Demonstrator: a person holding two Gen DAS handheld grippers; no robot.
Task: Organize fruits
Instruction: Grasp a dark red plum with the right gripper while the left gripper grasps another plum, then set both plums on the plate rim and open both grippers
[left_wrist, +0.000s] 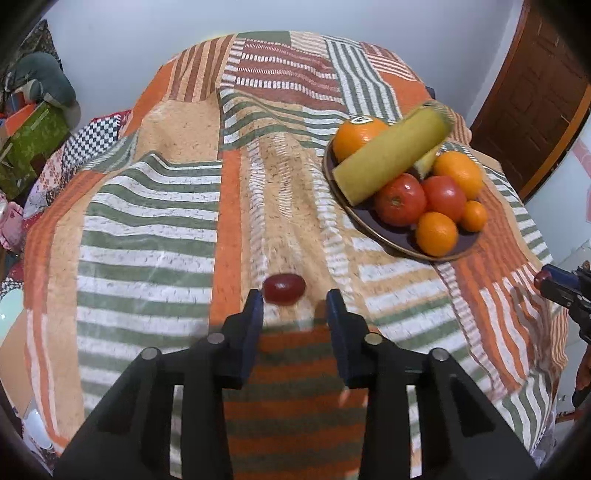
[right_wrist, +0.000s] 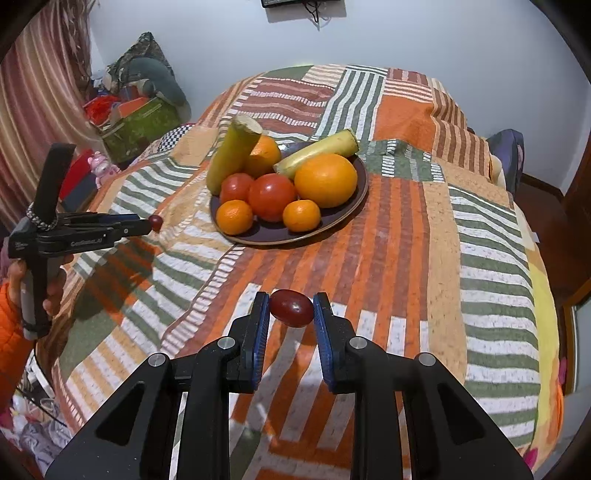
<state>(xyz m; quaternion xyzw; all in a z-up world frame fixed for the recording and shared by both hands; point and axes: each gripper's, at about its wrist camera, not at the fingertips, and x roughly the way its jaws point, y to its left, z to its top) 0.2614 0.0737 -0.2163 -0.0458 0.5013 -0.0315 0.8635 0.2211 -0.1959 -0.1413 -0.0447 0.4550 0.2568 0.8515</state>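
Two small red grapes, both off the plate that already carries oranges, tomatoes and pale yellow-green stalks on the striped bedspread. Likely very light, thin-skinned and soft, smooth enough to squirt out of a hard pinch and easily burst or bruised; best taken across the short middle of the oval, pads flat on opposite flanks, with only slight pressure. Right grape seated crosswise between the blue pads of the right gripper, each fingertip touching one end, jaws drawn in to about the fruit's own length and clamped on it, apparently lifted clear of the cloth in front of the plate. Left grape at the very tips of the left gripper, well to the side of the plate: touching or just beside one finger, a clear strip of cloth visible between it and the other finger. Jaws there narrow but wider than the fruit, so not yet pinching as far as the wrist view shows; from the right wrist view, seen side-on, impossible to tell whether resting on the bedspread or raised.
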